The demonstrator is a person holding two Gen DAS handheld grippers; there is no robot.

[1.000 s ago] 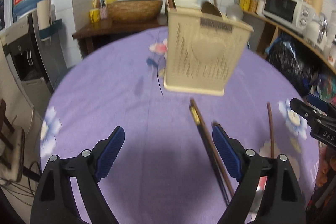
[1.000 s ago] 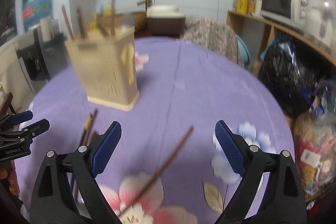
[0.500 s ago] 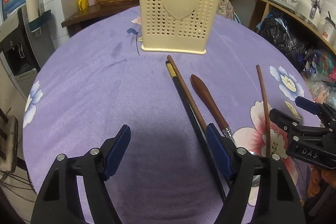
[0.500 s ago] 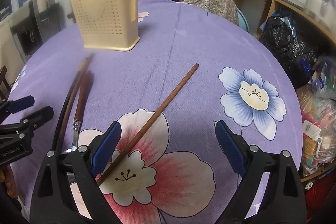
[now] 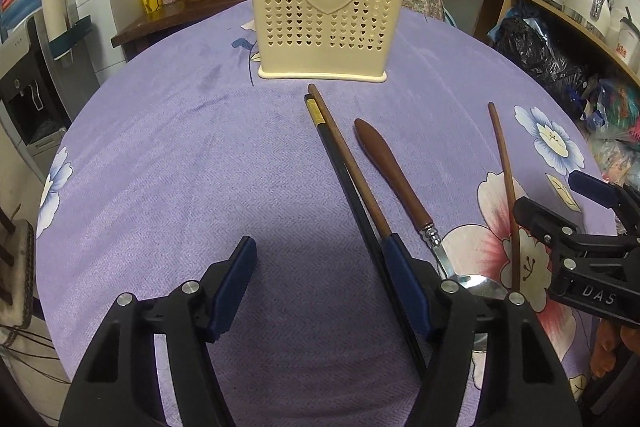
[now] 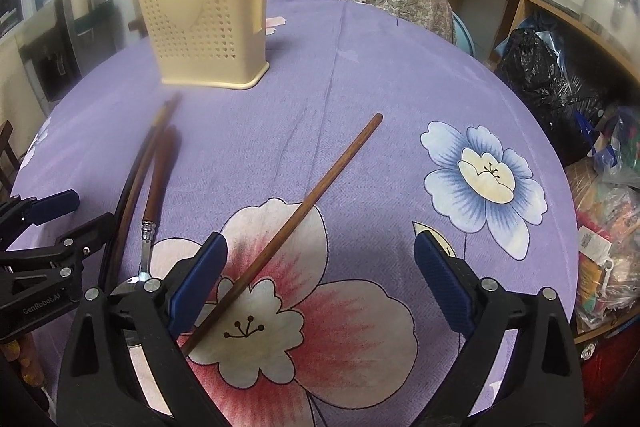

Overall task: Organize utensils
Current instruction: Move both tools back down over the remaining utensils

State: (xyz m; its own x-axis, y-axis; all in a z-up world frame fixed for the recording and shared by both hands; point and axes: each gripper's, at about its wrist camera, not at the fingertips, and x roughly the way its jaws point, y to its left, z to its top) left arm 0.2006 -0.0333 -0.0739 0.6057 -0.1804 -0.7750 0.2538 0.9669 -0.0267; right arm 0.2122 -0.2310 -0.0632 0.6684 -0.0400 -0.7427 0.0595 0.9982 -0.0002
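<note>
Standing upright on the purple cloth (image 5: 160, 167), the cream holder (image 5: 326, 3) is seen with a few handles rising from its top. In front of it, a black chopstick (image 5: 348, 179) and a brown chopstick (image 5: 352, 167) are laid side by side, with a wooden-handled spoon (image 5: 394, 175) just to their right and a lone chopstick (image 6: 296, 219) further right. The left gripper (image 5: 320, 287) is held wide apart and empty with its right finger over the pair, and the right gripper (image 6: 320, 279) is likewise spread wide, its left finger beside the lone chopstick.

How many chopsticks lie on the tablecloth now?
3. A black chopstick and a brown chopstick lie side by side before the holder; a lone brown chopstick lies right of the spoon. More stand in the holder.
</note>
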